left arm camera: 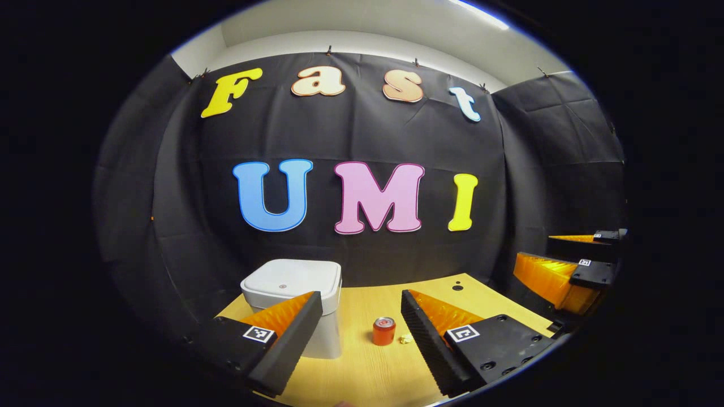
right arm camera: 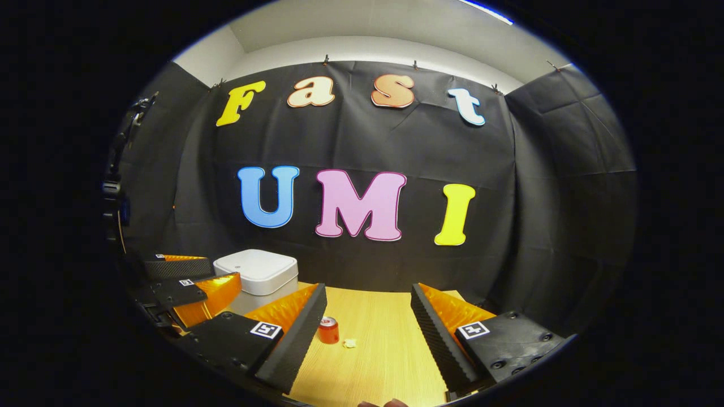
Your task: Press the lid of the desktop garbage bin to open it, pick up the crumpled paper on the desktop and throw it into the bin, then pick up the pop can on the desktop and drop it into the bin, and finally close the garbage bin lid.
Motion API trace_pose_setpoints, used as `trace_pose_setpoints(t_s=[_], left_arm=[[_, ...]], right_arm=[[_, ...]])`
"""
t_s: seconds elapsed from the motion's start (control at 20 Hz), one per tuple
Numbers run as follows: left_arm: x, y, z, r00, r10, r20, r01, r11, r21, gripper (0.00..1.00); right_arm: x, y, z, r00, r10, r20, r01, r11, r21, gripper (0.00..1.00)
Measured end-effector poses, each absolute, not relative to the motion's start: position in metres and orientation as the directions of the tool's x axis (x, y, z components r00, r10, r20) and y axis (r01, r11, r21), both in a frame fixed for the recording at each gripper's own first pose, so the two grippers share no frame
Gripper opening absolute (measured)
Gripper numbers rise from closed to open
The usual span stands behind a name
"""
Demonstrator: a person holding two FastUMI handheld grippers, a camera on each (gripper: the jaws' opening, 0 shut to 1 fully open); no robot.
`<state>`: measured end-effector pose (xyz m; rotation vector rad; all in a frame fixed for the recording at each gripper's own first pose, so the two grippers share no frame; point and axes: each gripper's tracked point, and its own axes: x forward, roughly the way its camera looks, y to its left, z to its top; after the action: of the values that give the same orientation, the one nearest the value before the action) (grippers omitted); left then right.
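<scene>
Both grippers, left [left arm camera: 362, 330] and right [right arm camera: 367, 330], are wide apart and hold nothing. The bin [left arm camera: 294, 294] sits shut at the counter's [left arm camera: 367, 373] back left. The can [left arm camera: 383, 330] and paper [left arm camera: 405, 338] sit almost touching mid-counter. A grab at the paper might tip the can, because it is so close.

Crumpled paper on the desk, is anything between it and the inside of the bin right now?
Yes. The garbage bin has its lid down flat, closing the top. On the desk, the pop can stands upright between the crumpled paper and the bin.
</scene>
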<state>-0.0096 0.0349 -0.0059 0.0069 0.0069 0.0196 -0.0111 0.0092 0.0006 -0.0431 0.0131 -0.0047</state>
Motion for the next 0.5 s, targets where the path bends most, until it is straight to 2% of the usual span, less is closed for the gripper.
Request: trace_pose_setpoints(t_s=[0.5], left_arm=[[-0.012,0.055,-0.008,1.000,-0.003,-0.006,0.003,1.000,0.004,0.95]], right_arm=[[-0.018,0.017,0.003,0.999,-0.036,-0.004,0.036,0.998,-0.053,0.96]])
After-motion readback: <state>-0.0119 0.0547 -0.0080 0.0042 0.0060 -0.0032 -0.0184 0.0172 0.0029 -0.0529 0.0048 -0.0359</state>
